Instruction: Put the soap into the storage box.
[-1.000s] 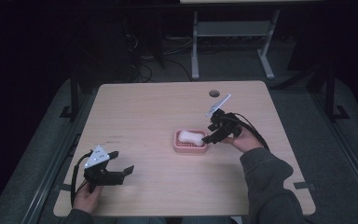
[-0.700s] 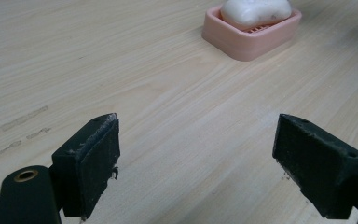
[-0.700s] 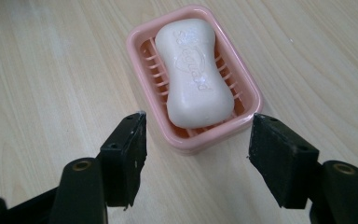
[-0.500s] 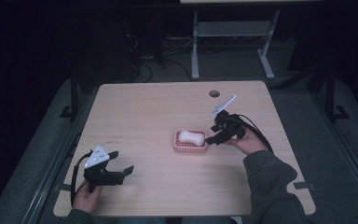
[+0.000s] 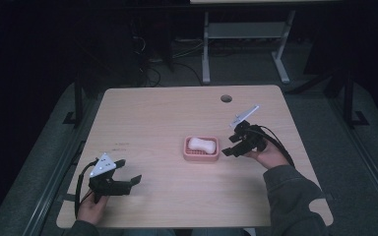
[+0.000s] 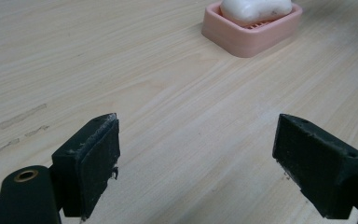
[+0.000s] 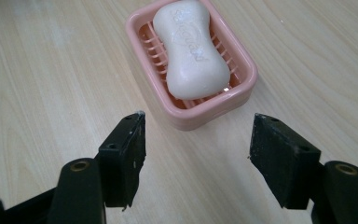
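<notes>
Table [image 5: 167, 113]: one, same spot as the earlier frames. Change since 1 s ago: right gripper [image 5: 234, 145] has backed off the dish toward 3 o'clock; before it sat over the dish's right rim, now it's just beside it, apart. Left gripper [image 5: 128, 173] unchanged at the table's 7 o'clock.

Count: two grippers, one pink dish [image 5: 201, 148], one white soap [image 5: 201, 144].

Dish sits right of table centre; soap lies flat in it. In the right gripper view dish [image 7: 200, 112] and soap [image 7: 191, 51] are at 12 o'clock of the right gripper [image 7: 196, 149], jaws wide, empty. Left gripper [image 6: 196, 158] jaws wide, empty; dish [image 6: 251, 39] well apart at 1 o'clock.
</notes>
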The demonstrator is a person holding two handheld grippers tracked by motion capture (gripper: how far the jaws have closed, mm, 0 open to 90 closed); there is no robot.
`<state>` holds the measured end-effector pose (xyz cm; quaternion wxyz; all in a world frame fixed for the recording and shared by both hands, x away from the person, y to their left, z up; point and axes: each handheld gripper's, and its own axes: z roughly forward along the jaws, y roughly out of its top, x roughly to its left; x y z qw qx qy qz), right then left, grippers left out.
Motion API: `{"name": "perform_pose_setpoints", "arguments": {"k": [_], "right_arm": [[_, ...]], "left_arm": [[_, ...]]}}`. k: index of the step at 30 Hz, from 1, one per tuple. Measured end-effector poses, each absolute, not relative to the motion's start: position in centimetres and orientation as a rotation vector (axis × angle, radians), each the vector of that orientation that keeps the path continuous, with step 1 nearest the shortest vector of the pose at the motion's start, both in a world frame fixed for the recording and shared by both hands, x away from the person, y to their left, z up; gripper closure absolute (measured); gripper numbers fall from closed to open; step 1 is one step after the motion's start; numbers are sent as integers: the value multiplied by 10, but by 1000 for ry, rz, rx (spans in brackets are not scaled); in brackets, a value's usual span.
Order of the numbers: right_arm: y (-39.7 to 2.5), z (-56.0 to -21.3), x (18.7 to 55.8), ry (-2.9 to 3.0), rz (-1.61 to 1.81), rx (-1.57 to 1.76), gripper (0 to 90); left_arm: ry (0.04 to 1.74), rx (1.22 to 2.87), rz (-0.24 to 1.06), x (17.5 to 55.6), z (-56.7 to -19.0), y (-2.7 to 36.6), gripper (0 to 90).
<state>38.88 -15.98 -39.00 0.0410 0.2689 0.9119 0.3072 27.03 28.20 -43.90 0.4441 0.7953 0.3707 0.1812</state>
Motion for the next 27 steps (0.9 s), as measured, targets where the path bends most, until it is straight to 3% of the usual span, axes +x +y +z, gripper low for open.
{"name": "perform_pose_setpoints", "arguments": {"k": [27], "right_arm": [[-190, -400, 363, 2767, 980, 920, 347]], "left_arm": [[907, 1998, 445, 269, -440, 279, 145]]}}
